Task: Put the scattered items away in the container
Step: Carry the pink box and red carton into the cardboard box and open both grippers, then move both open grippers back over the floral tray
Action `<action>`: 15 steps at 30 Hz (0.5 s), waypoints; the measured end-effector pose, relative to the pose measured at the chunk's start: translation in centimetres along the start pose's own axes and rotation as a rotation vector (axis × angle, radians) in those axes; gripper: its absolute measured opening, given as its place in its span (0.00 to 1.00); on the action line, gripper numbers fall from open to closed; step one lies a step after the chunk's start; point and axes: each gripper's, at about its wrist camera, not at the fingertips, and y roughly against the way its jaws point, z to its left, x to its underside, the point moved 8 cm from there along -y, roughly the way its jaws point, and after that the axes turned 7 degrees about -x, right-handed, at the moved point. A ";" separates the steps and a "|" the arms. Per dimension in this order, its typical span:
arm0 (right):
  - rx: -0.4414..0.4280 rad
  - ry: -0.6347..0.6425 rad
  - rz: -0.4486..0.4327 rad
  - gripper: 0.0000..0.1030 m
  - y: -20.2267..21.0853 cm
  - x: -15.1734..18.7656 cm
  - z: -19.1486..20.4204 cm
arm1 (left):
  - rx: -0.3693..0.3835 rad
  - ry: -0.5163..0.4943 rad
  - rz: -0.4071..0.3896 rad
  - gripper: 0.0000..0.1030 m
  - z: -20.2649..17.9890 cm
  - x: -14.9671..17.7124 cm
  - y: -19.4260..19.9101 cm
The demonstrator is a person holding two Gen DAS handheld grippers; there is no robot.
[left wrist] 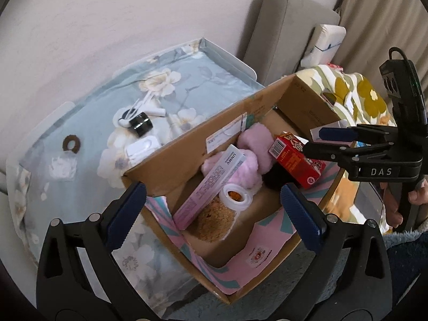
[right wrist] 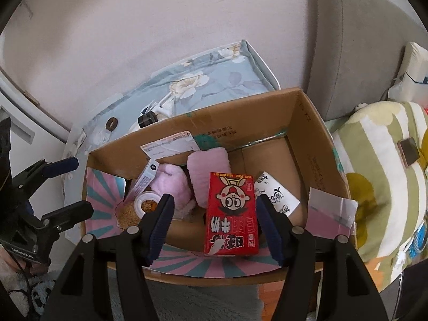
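Observation:
A cardboard box (left wrist: pixel 192 136) (right wrist: pixel 240 117) holds a red carton (left wrist: pixel 297 160) (right wrist: pixel 231 214), pink fluffy slippers (left wrist: pixel 254 144) (right wrist: pixel 208 176), a long pink box (left wrist: pixel 211 184), a small clear jar (left wrist: pixel 235 196) (right wrist: pixel 147 204) and a brown fuzzy item (left wrist: pixel 214 219). My left gripper (left wrist: pixel 214 214) is open and empty above the box's near corner. My right gripper (right wrist: pixel 214 224) is open above the box, its jaws standing on either side of the red carton without touching it; it also shows in the left wrist view (left wrist: pixel 318 140). On the floral cloth (left wrist: pixel 80 187) lie a black jar (left wrist: pixel 140 124), white items (left wrist: pixel 143 147) and a brown ring (left wrist: pixel 71 143).
The floral cloth covers a low white table (left wrist: pixel 235 61) beside a pale wall. A grey cushion (left wrist: pixel 289 32) and a flowered blanket (right wrist: pixel 388 182) with a phone (right wrist: pixel 408 151) lie to the right. A grey rug (right wrist: pixel 200 302) lies below the box.

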 end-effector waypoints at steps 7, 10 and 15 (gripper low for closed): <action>-0.002 0.039 0.003 0.58 -0.3 -0.5 1.0 | -0.015 0.062 -0.020 0.97 2.2 -0.3 0.9; -0.014 0.051 -0.005 0.58 -0.1 -1.1 1.6 | -0.033 0.082 -0.011 0.97 3.9 -0.4 1.2; -0.054 0.056 -0.012 0.58 0.2 -2.6 2.6 | -0.127 0.168 -0.031 0.97 9.1 -1.1 2.7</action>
